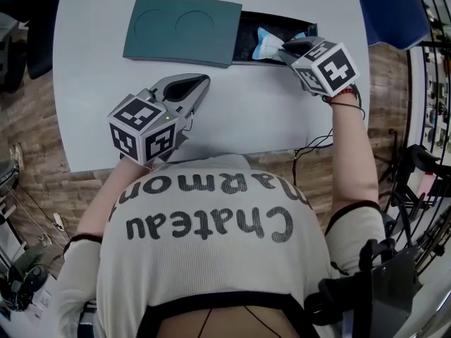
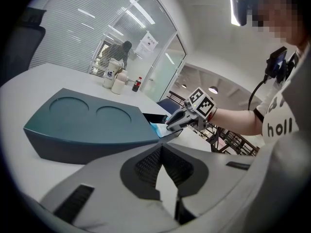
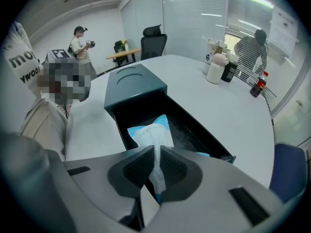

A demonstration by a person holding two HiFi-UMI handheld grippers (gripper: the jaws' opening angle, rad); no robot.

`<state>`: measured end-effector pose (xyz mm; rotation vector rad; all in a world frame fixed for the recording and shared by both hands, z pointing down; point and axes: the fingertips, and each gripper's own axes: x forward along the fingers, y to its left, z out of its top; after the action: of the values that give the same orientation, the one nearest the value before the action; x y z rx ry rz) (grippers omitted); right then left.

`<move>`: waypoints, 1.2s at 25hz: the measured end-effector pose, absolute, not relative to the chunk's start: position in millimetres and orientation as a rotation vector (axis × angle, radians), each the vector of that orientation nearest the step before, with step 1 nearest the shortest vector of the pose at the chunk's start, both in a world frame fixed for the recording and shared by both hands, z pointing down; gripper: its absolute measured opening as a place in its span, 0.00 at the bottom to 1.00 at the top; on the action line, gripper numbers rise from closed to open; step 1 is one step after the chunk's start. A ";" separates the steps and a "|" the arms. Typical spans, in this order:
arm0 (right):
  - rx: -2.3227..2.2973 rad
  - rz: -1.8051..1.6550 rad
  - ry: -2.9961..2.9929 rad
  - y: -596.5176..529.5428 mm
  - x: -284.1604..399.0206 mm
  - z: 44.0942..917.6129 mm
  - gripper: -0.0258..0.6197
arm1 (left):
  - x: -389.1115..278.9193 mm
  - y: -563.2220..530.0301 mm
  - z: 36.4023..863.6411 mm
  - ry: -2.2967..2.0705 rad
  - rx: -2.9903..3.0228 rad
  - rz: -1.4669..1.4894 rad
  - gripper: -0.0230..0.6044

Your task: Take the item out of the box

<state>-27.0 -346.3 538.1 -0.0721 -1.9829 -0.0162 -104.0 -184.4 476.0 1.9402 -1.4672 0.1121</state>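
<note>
A dark teal box (image 1: 183,30) lies at the far side of the white table (image 1: 91,83), its lid slid left so the right end (image 1: 299,27) stands open. A white and light-blue packet (image 3: 150,132) sticks up out of that open end. My right gripper (image 3: 156,154) reaches into the opening, shut on the packet's near edge, which is pinched between the pads; in the head view it (image 1: 285,50) sits at the box's right end. My left gripper (image 1: 201,83) hovers over the table just in front of the box, jaws together with nothing between them.
Cups and bottles (image 3: 216,67) stand on the far part of the table, with a red-capped bottle (image 3: 257,85) beside them. A blue chair (image 1: 391,13) is past the table's right corner. A person (image 3: 80,45) stands in the background near a black chair (image 3: 154,40).
</note>
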 end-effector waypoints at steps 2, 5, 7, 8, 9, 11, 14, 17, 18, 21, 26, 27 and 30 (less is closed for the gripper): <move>-0.063 -0.053 -1.993 -345.4 -27.4 537.1 0.05 | -104.2 -182.2 475.3 -1.472 1.938 0.113 0.01; -0.045 -0.083 -2.011 -344.8 -26.6 537.0 0.04 | -101.5 -180.9 473.0 -1.479 1.941 0.110 0.01; -0.025 -0.080 -2.032 -346.8 -25.7 534.9 0.04 | -98.2 -181.1 469.8 -1.487 1.946 0.108 0.01; -0.014 -0.078 -2.042 -348.1 -24.2 533.7 0.04 | -95.8 -181.1 468.0 -1.490 1.948 0.107 0.01; -0.002 -0.074 -2.052 -349.3 -22.0 532.4 0.04 | -93.0 -180.7 466.1 -1.494 1.950 0.106 0.01; 0.023 -0.060 -2.078 -351.3 -17.9 529.7 0.04 | -88.9 -179.0 462.1 -1.506 1.951 0.101 0.01; 0.073 -0.047 -2.128 -357.5 -21.9 523.8 0.04 | -94.6 -176.0 455.9 -1.545 1.948 0.095 0.01; 0.131 -0.020 -2.189 -361.1 -30.0 514.8 0.04 | -102.6 -169.5 451.7 -1.571 1.937 0.087 0.01; 0.152 -0.008 -2.208 -360.9 -31.3 512.0 0.04 | -103.4 -166.8 450.9 -1.574 1.932 0.085 0.01; 0.221 0.000 -2.264 -361.9 -35.0 501.8 0.04 | -106.1 -162.7 446.8 -1.589 1.932 0.080 0.01; 0.356 0.062 -2.410 -365.1 -40.9 476.5 0.04 | -117.8 -163.8 431.5 -1.683 1.948 0.050 0.01; 0.394 0.086 -2.447 -366.3 -41.5 470.7 0.04 | -120.3 -164.4 427.8 -1.700 1.950 0.040 0.01; 0.497 0.192 -2.549 -365.3 -39.2 456.7 0.04 | -121.7 -164.6 418.6 -1.717 1.968 0.017 0.01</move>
<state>-39.2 -365.3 456.7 0.4967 -2.5494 0.1924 -121.7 -164.6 418.6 1.9682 -1.7167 0.0174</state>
